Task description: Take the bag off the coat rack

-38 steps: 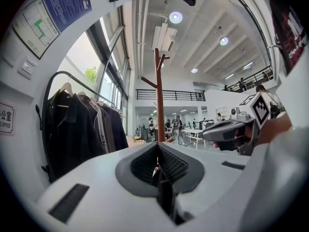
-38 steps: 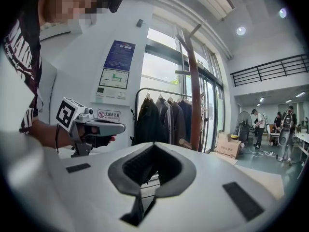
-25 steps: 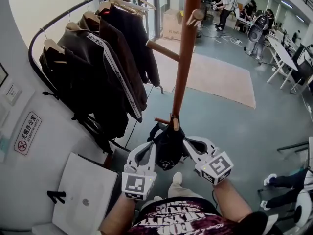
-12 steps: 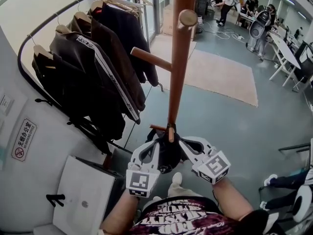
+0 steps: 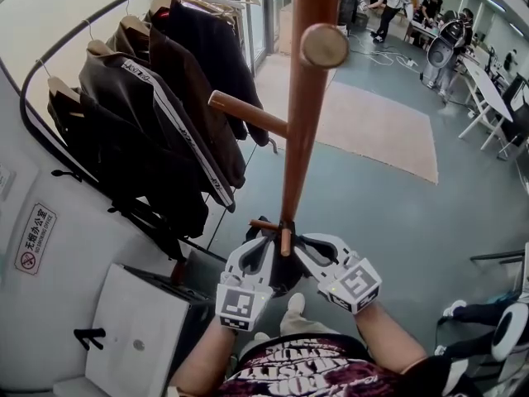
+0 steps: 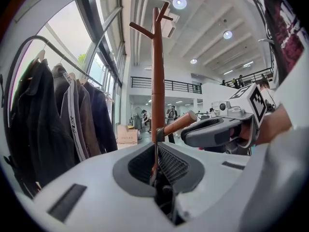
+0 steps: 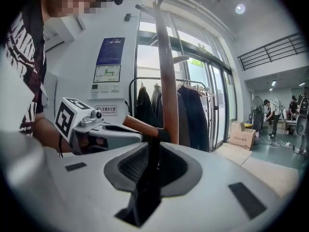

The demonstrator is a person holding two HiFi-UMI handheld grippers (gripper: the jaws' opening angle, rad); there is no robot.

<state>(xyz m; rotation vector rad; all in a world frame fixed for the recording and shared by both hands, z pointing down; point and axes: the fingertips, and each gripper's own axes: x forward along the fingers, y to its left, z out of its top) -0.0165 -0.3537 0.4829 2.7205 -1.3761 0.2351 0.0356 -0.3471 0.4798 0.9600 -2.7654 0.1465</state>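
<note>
The wooden coat rack pole point(image 5: 302, 122) rises in front of me. A black bag point(image 5: 278, 273) hangs low against it, its strap looped over the lowest peg point(image 5: 285, 240). Both grippers flank that peg. My left gripper point(image 5: 261, 248) is shut on a thin run of strap point(image 6: 155, 153) that climbs from its jaws point(image 6: 157, 178) to the peg point(image 6: 178, 123). The jaws of my right gripper point(image 5: 302, 245) have just been opening. A broad black strap point(image 7: 152, 163) still lies between them point(image 7: 149, 178) and runs up to the peg point(image 7: 140, 125).
A curved clothes rail with several dark jackets point(image 5: 157, 114) stands at the left. A white cabinet point(image 5: 140, 337) sits at the lower left, close to my feet. A beige rug point(image 5: 372, 131) lies beyond the pole, and people work at tables point(image 5: 430, 31) far back.
Both grippers have moved in closer to the pole and a little lower, and the bag has sunk with them. The upper pegs loom larger in the head view.
</note>
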